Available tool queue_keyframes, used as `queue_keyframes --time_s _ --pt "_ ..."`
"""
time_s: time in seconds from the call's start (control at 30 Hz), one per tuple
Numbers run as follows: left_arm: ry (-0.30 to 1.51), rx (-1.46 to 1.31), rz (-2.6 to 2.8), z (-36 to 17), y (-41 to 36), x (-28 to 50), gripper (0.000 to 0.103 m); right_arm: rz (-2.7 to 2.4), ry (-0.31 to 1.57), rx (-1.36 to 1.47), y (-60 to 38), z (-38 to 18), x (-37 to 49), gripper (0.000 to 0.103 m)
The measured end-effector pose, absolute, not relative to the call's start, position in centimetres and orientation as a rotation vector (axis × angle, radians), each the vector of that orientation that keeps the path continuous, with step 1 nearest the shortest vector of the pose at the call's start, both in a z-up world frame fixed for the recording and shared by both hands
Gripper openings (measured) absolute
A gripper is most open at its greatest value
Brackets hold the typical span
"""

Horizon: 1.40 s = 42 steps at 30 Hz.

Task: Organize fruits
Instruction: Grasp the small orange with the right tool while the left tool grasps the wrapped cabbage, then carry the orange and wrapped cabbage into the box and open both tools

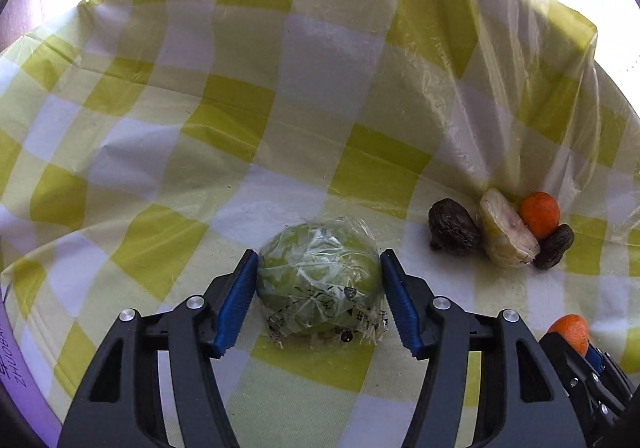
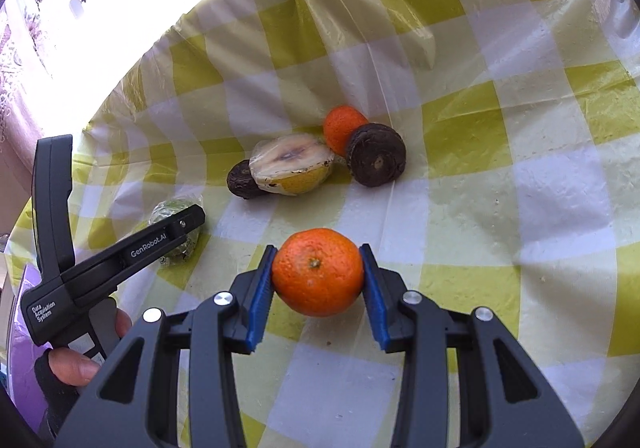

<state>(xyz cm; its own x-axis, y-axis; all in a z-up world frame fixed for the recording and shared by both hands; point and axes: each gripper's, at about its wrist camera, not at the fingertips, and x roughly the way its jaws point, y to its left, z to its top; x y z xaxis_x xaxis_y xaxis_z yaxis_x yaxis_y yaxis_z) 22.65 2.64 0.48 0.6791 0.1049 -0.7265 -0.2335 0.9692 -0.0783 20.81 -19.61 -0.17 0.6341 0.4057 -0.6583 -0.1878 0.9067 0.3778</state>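
Left hand-held gripper (image 1: 318, 296) clamps a wrapped green fruit (image 1: 318, 284); right hand-held gripper (image 2: 318, 280) holds a tangerine (image 2: 318, 272). Lift gently toward the pile (image 1: 504, 228) at two o'clock.

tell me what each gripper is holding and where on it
The right gripper clamps a whole orange by its two opposite sides. The left gripper brackets a plastic-wrapped green fruit at its sides; a firm hold cannot be told.
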Motion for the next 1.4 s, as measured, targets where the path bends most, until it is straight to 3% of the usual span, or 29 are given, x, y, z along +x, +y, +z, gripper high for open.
queue_keyframes --time_s 0.33,0.63,1.4 --pt "0.690 -0.199 0.159 2.6 1.6 14.7 0.059 0.294 0.772 0.343 -21.0 0.1 20.2 0.041" --pt "0.540 -0.027 0.192 5.4 -1.8 5.7 0.059 0.237 0.708 0.356 -21.3 1.1 16.1 0.041" --pt "0.774 0.043 0.039 4.3 -1.2 -5.0 0.059 0.170 0.871 -0.015 -18.1 1.6 -1.9 0.041"
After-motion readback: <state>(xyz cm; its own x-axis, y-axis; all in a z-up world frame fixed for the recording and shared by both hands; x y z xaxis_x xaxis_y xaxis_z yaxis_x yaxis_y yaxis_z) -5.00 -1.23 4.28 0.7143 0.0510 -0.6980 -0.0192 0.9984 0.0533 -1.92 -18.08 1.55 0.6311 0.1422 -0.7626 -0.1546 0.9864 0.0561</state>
